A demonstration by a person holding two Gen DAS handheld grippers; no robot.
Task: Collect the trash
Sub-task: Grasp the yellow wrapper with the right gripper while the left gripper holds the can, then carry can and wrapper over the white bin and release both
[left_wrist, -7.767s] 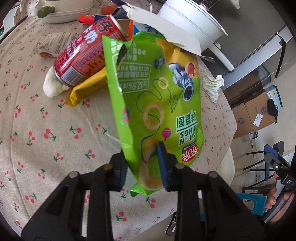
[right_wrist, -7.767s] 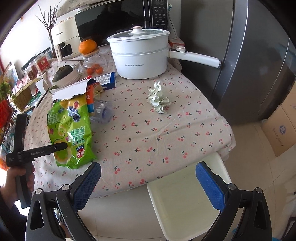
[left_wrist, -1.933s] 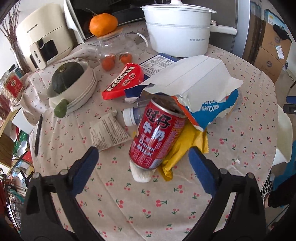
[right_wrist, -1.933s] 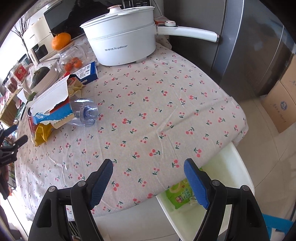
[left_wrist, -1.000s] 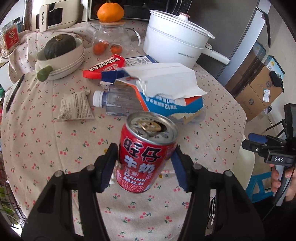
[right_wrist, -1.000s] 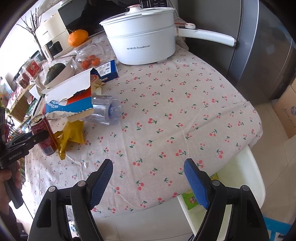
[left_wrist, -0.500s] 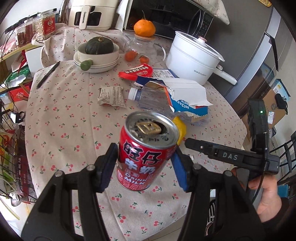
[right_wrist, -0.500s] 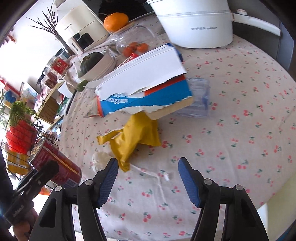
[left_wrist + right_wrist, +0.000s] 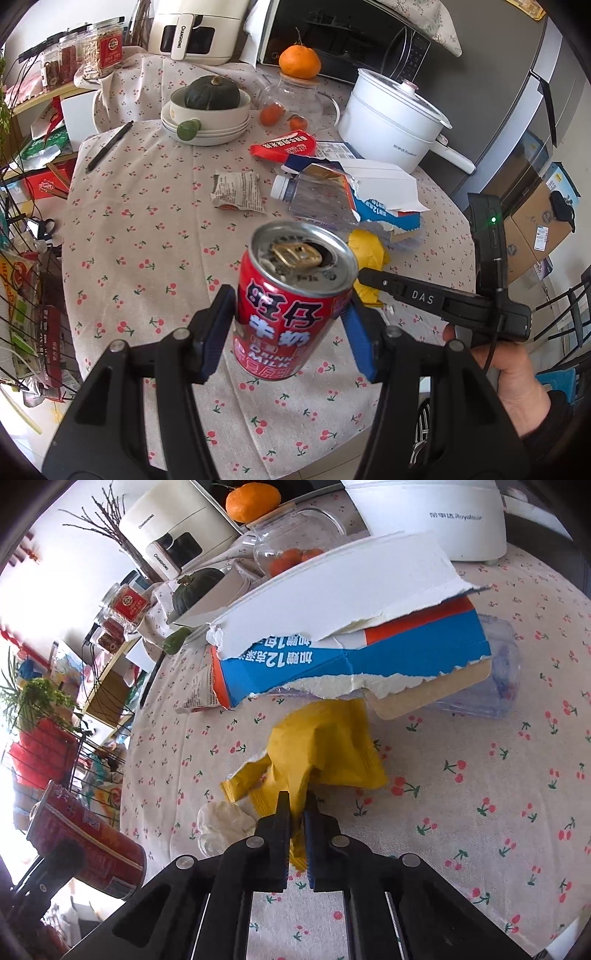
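Note:
My left gripper (image 9: 290,314) is shut on an opened red milk-drink can (image 9: 291,299), held upright above the cherry-print tablecloth (image 9: 147,258); the same can (image 9: 85,845) shows at the lower left of the right wrist view. My right gripper (image 9: 297,808) is shut on the near edge of a crumpled yellow wrapper (image 9: 321,753) lying on the cloth; that wrapper (image 9: 367,254) peeks out behind the can in the left view. Beside it lies a white tissue wad (image 9: 221,823). A torn blue and white carton (image 9: 351,642) leans over a clear plastic bottle (image 9: 495,686).
A grey printed sachet (image 9: 238,192) and a red packet (image 9: 286,147) lie on the table. A white pot (image 9: 391,118), a bowl with a green squash (image 9: 210,107), a glass jar (image 9: 299,99) and a pen (image 9: 109,146) stand farther back. A wire rack (image 9: 29,302) is at left.
My right gripper came down onto the yellow wrapper and its jaws shut on the wrapper's edge. The left gripper carried the can slightly back from the table.

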